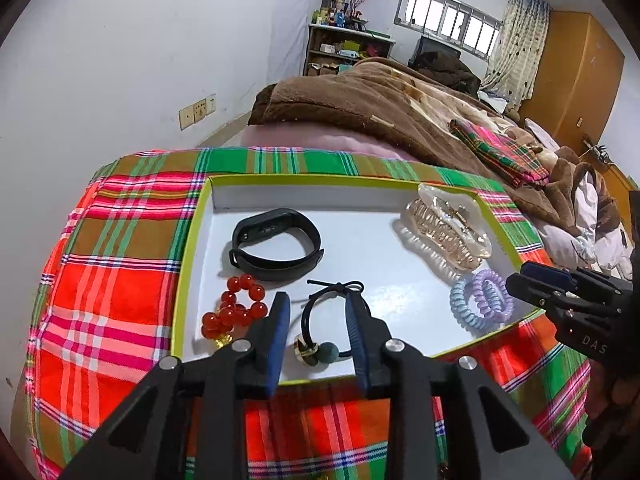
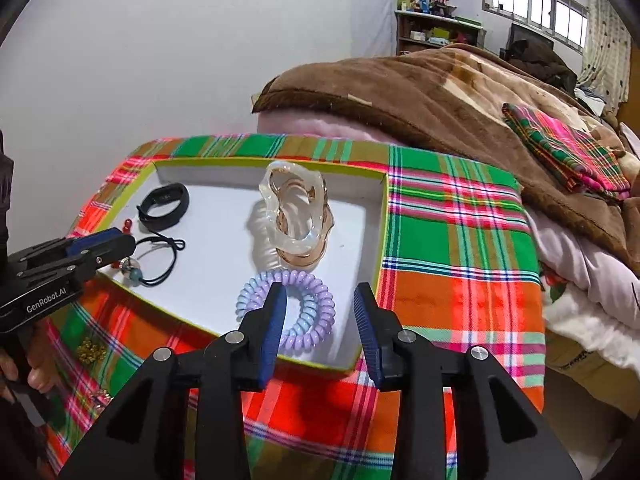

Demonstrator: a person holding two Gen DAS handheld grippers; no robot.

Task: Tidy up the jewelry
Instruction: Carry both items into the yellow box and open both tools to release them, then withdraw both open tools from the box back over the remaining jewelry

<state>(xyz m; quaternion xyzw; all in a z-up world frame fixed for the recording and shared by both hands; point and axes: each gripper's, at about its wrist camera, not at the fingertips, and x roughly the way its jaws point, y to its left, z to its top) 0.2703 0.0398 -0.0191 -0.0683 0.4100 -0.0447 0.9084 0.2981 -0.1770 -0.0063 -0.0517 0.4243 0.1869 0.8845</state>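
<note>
In the shallow white cardboard tray with a lime-green rim (image 1: 188,240), red glass bead bracelet (image 1: 234,308) lies at 9 o'clock, black elastic hair tie with charms (image 1: 320,320) between the spread left hand-held gripper (image 1: 319,312), pastel spiral hair ties (image 2: 292,308) at 3 o'clock beneath the spread right hand-held gripper (image 2: 320,300).

A shallow white tray with a lime-green rim (image 1: 188,240) holds the jewelry. A black fitness band (image 1: 276,244) lies at the back left, a red bead bracelet (image 1: 234,312) just in front of it. A black hair tie with charms (image 1: 324,328) sits mid-front. A translucent claw clip (image 1: 448,236) lies at the right, with pastel spiral hair ties (image 1: 482,300) near it.
</note>
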